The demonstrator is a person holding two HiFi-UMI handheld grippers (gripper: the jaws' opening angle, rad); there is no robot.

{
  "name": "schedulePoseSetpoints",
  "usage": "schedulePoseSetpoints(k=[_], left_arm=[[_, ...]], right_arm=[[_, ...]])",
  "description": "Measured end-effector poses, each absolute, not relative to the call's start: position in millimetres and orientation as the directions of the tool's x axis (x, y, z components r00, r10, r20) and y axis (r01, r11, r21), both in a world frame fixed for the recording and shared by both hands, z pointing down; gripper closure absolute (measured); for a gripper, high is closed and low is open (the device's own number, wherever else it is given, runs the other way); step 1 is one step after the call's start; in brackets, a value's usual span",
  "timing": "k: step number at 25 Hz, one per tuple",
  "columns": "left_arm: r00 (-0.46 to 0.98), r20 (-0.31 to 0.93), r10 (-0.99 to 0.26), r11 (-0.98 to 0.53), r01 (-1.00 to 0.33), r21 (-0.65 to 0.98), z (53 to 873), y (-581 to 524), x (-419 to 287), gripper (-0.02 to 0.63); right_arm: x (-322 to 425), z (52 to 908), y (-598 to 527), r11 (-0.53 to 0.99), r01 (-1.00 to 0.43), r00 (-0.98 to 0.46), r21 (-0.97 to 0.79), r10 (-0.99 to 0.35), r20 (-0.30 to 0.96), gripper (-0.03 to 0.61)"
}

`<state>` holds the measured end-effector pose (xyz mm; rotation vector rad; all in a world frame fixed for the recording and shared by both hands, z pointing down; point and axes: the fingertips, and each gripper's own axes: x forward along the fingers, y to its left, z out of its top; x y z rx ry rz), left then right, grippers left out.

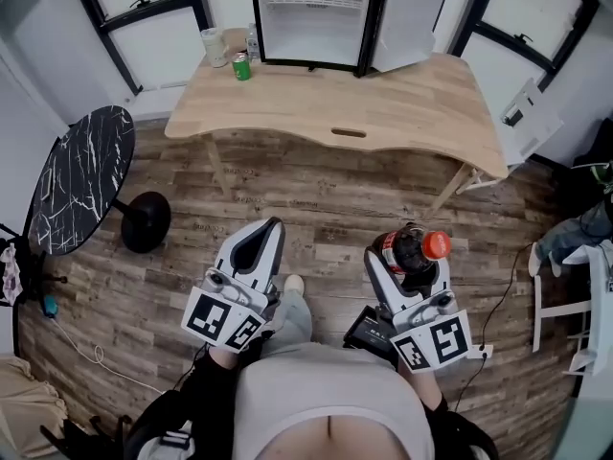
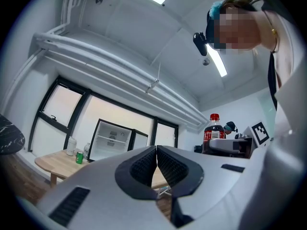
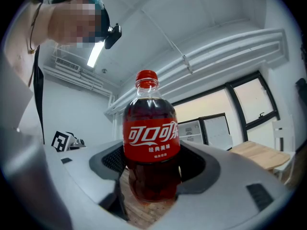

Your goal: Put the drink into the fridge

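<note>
My right gripper (image 1: pixel 410 260) is shut on a cola bottle (image 1: pixel 414 248) with a red cap and red label, held upright over the wood floor; the right gripper view shows the cola bottle (image 3: pixel 151 138) clamped between both jaws. The left gripper (image 1: pixel 261 242) is shut and holds nothing, its pads (image 2: pixel 144 166) pressed together. A small fridge (image 1: pixel 311 17) stands at the back of the wooden table (image 1: pixel 383 108) with its door (image 1: pixel 410 22) swung open to the right and its white inside bare. Both grippers hang well short of the table.
A green can (image 1: pixel 241 66), a white cup (image 1: pixel 215 46) and a clear bottle (image 1: pixel 252 41) stand left of the fridge. A round black marble side table (image 1: pixel 81 175) is at the left. White furniture (image 1: pixel 575 305) and a seated person's leg (image 1: pixel 575 233) are at the right.
</note>
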<state>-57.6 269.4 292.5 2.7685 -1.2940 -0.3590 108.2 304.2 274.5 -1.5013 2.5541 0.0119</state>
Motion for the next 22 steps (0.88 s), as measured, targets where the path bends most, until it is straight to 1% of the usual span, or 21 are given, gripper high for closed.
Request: schedulePoseSetpoints(k=[13, 22], left_arm=[[0.664, -0.183, -0.725, -0.688, -0.711, 0.145, 285, 124, -77, 0.606], [0.691, -0.180, -0.700, -0.714, -0.684, 0.149, 286, 70, -89, 0.606]], right_arm=[[88, 263, 165, 0.441, -0.894, -0.423, -0.084, -0.890, -0.169, 0.253], [72, 262, 115, 0.420, -0.904, -0.402, -0.085, -0.900, -0.166, 0.253]])
